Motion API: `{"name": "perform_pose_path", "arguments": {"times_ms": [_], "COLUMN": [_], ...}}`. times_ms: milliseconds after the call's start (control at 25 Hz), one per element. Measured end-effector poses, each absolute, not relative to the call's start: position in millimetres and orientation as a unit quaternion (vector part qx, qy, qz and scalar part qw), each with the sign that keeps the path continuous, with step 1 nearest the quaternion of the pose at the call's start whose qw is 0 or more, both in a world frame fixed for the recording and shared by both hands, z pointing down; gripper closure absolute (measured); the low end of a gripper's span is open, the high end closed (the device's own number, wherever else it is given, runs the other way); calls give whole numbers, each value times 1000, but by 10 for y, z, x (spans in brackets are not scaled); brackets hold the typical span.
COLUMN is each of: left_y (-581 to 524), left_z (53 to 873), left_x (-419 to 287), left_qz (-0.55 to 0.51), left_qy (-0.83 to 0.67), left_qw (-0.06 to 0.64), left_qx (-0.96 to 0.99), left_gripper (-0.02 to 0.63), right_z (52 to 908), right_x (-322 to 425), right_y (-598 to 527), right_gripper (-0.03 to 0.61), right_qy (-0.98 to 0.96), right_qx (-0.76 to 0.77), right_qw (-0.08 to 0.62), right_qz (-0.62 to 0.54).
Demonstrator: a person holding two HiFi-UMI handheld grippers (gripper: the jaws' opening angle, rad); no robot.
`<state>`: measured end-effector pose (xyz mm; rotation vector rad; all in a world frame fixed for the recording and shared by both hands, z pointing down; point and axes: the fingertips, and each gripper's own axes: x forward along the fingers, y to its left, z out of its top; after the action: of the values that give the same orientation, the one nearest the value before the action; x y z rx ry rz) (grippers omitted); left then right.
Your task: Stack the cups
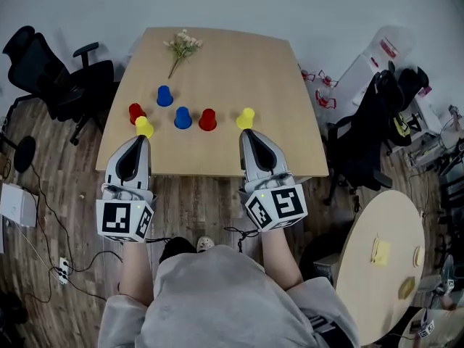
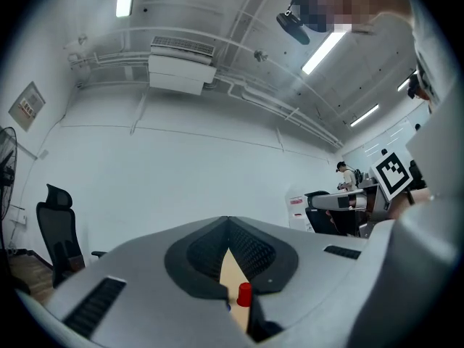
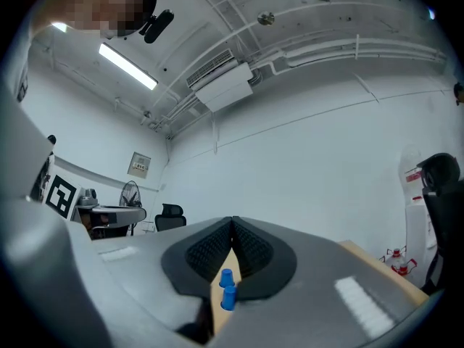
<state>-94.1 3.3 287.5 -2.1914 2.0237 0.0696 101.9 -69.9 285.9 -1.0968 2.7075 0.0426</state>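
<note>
head view: left fingers (image 1: 141, 151) and right fingers (image 1: 254, 143), pressed together and empty, sit just short of the cups (image 1: 183, 117) on the surface (image 1: 232, 71); left gripper view: red cup (image 2: 244, 293) dead ahead; right gripper view: blue cups (image 3: 228, 297) ahead, so pushing in without spreading could topple them.

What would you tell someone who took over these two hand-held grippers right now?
Left gripper: shut, empty, at the near edge of the table, just short of the left yellow cup.
Right gripper: shut, empty, just short of the right yellow cup.
Cups: all six stand singly on the table. Besides the yellows there are the left red cup, far blue cup, near blue cup and middle red cup.
Done: nothing stacked yet.
Left: open the jaws, grasp a cup, stack all six.
</note>
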Motion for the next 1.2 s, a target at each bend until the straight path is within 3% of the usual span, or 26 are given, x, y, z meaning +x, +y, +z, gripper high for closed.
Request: {"name": "perform_pose_path", "arguments": {"times_ms": [720,1080,1200], "left_y": [-1368,-2233,-2391], "left_z": [3218,4009,4479], "left_x": [-1276,-1332,-1313], "left_qz": [1,-64,-96], "left_qy": [631,571,553], "left_qw": [33,-44,-84], "left_qx": [-775,-817,-823], "left_gripper": [606,603,513], "right_z": [3235,4075,4506], "right_x": [528,122,13], "right_y": [-1839,-2493,-2605], "right_gripper": [566,566,538], "right_qy": [908,887,878], "right_qx": [-412,-450,-455], "right_qw": [71,-23,-59], "right_qz": [-27,-100,-139]}}
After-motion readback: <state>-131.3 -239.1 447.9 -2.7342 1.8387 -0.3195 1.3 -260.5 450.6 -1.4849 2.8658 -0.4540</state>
